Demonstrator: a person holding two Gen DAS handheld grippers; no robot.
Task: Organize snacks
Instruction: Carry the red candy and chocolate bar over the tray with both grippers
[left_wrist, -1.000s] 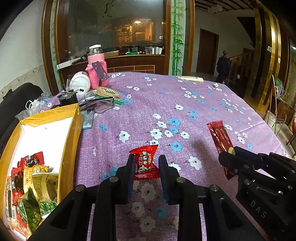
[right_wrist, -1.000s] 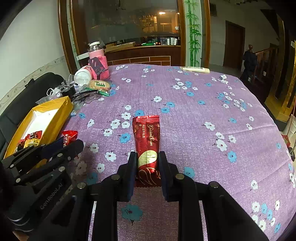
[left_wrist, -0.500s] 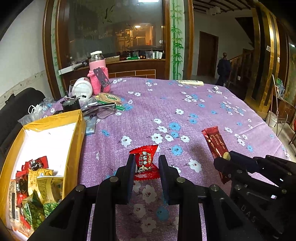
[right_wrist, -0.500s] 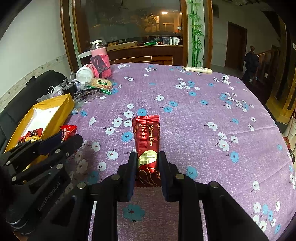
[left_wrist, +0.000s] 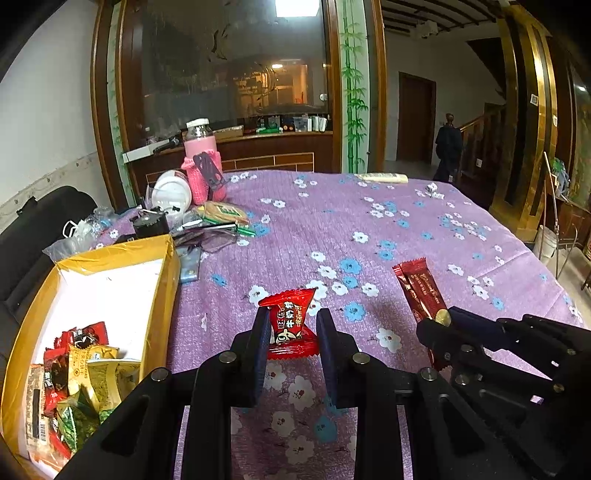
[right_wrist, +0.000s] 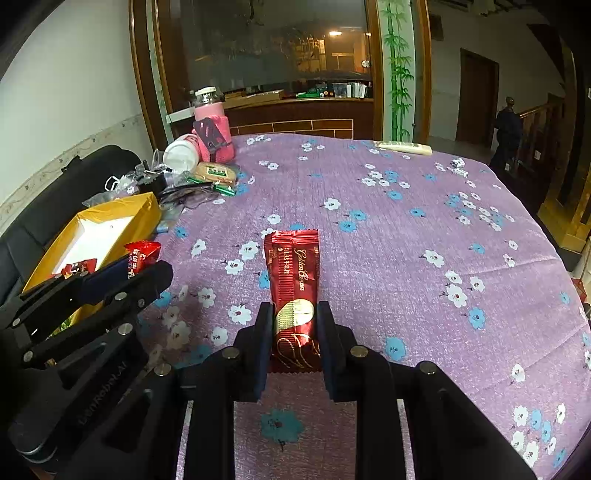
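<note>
Two snacks are in my grip, one per gripper. My left gripper (left_wrist: 291, 325) is closed on a small red candy (left_wrist: 290, 323), its pads pinching the wrapper's waist so the twisted ends flare above and below; it hangs over the purple flowered surface (left_wrist: 369, 221), just right of the yellow box (left_wrist: 162, 295). That box has a white floor and a heap of red, gold and green snack packets (left_wrist: 74, 373) at its near end. My right gripper (right_wrist: 293, 325) is clamped on the lower end of a long dark red wafer bar (right_wrist: 293, 273), which points away from me above the cloth. From the right wrist view, the left gripper (right_wrist: 140, 266) sits to the left with the candy (right_wrist: 142, 254) at its tip, near the box (right_wrist: 144, 218). Beyond the box lie a pink-sleeved bottle (left_wrist: 201, 162), a white lid (left_wrist: 171, 192) and other clutter
</note>
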